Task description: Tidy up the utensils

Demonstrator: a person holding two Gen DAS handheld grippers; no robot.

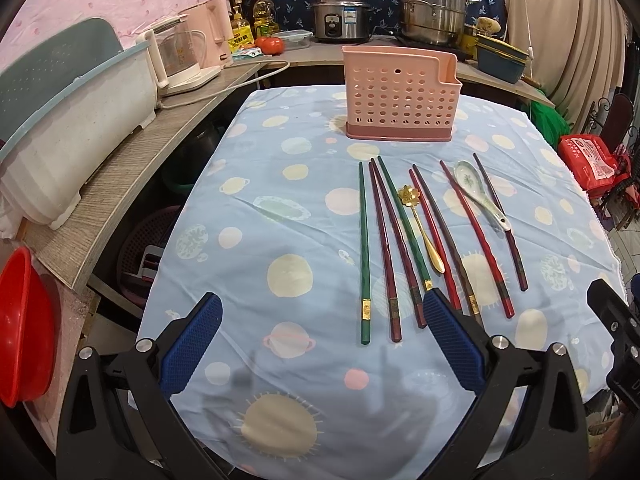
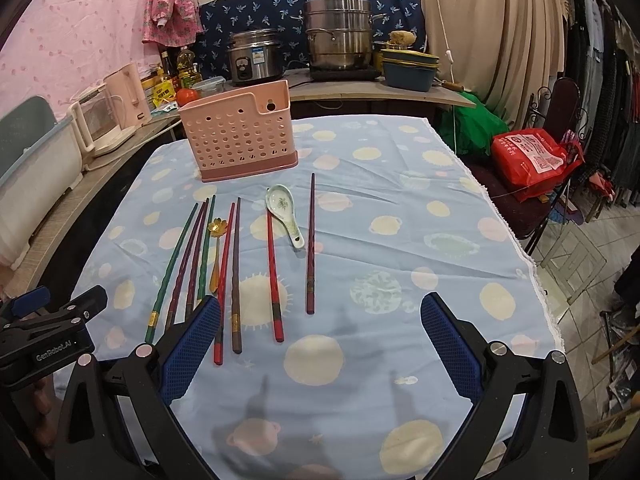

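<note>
A pink perforated utensil holder (image 1: pixel 400 96) (image 2: pixel 240 132) stands upright at the far side of the table. In front of it, several chopsticks lie in a row on the blue cloth: a green one (image 1: pixel 364 252) at the left, a red one (image 2: pixel 272 272) and a purple one (image 2: pixel 311 248) at the right. A gold flower spoon (image 1: pixel 420 228) (image 2: pixel 218 248) lies among them. A white ceramic spoon (image 1: pixel 476 188) (image 2: pixel 282 208) lies between the red and purple ones. My left gripper (image 1: pixel 323 300) and right gripper (image 2: pixel 321 302) are both open, above the near ends, holding nothing.
A counter behind and to the left carries a rice cooker (image 1: pixel 340 20), a steel steamer pot (image 1: pixel 434 4), a pink kettle (image 1: pixel 180 56) and a white dish tub (image 1: pixel 80 120). A red basin (image 1: pixel 20 328) sits low left. A red bag (image 2: pixel 528 160) rests on a chair at the right.
</note>
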